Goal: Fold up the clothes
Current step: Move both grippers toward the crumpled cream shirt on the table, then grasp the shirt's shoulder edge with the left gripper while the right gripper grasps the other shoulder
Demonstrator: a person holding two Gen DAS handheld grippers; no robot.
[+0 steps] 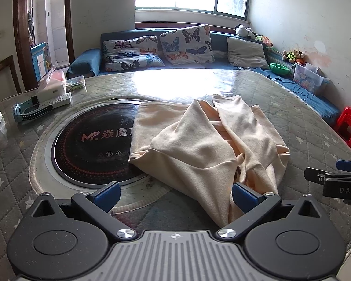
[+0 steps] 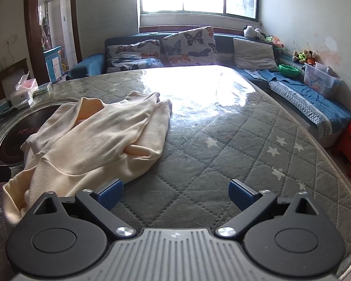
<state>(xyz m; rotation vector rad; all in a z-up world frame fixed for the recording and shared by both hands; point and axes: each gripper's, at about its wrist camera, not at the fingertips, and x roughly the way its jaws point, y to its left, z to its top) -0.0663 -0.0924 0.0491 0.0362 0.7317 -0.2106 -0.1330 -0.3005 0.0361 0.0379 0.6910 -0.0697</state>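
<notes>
A soft cream garment (image 1: 206,145) lies in a crumpled heap on a big round table (image 2: 222,154) that wears a grey quilted cover with little white stars. One side of the garment hangs over a dark round cooker plate (image 1: 91,145) set into the table. The plate has red and white writing on it: a mark like "M" and some Chinese letters, partly hidden by the cloth, with small warning signs under them. The left gripper (image 1: 175,194) sits low in front of the heap, and its two blue fingertips are spread wide apart with nothing between them. Its right fingertip is just beside the near edge of the garment, but I cannot tell if it touches. The right gripper (image 2: 176,193) is spread wide too and grips nothing; its left blue pad is close to the garment's edge, and the rest of it is over bare quilt. In the left view the right gripper pokes in from the side, and white letters "DAS" show on its black body. Behind the table stands a blue sofa (image 1: 86,62) with butterfly cushions (image 1: 187,44). A red stool (image 1: 349,128) stands on the floor at the right.
</notes>
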